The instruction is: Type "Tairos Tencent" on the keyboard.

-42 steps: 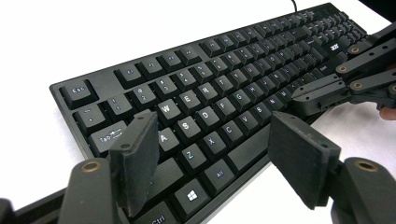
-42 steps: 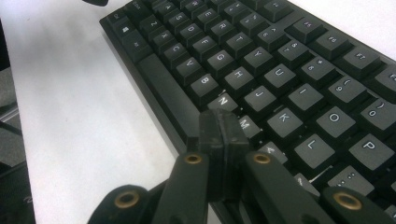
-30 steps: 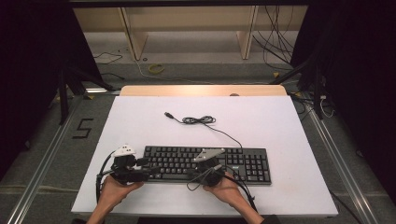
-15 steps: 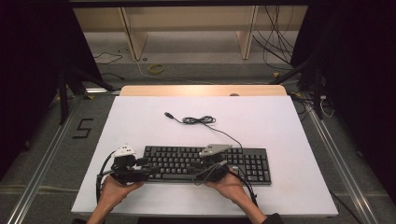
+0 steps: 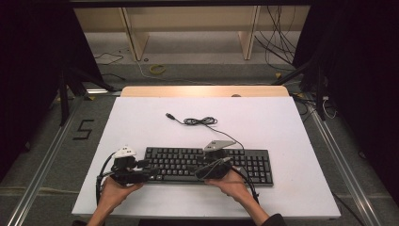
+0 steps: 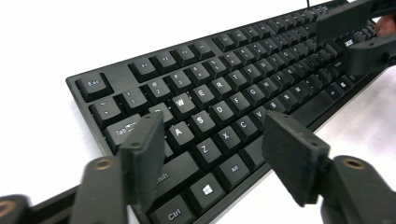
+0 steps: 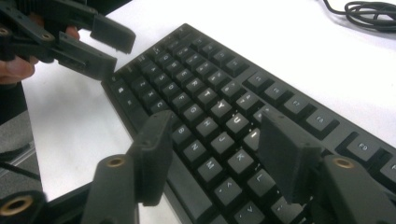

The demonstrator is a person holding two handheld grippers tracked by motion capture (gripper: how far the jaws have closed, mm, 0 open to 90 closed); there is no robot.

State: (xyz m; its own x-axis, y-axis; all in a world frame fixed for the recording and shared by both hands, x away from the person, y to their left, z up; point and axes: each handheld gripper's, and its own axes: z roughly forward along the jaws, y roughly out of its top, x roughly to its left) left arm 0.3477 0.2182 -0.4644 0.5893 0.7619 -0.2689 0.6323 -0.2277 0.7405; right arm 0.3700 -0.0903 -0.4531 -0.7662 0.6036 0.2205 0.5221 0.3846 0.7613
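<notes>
On the counter [image 5: 291, 141], near edge: keyboard [image 5: 244, 165] lies flat, long side toward the person, both tongs at its front edge.
Counter: white, bare apart from the keyboard and its cable.
Keyboard: black, full-size, rigid plastic; I judge it light but long, so it would tip if lifted from one end. Keycaps are loose and smooth, a poor place to pinch.
Hold: best taken by the thin front or side rim, one tongs toward each end, lifted level.
Cable [image 5: 200, 121]: soft, coiled behind the keyboard with its plug free; it will drag along.
Left tongs [image 5: 143, 169]: at the left end, spread, over the Tab to Z keys in the left gripper view [image 6: 210, 144], pinching nothing.
Right tongs [image 5: 207, 162]: mid-keyboard, spread, nothing between them [image 7: 210, 154].
Change, left: jaws have just been closing a little, still wide; hand unmoved.
Change, right: jaws were pressed together a second ago and have just been opening; keyboard and cable lie as before.
</notes>
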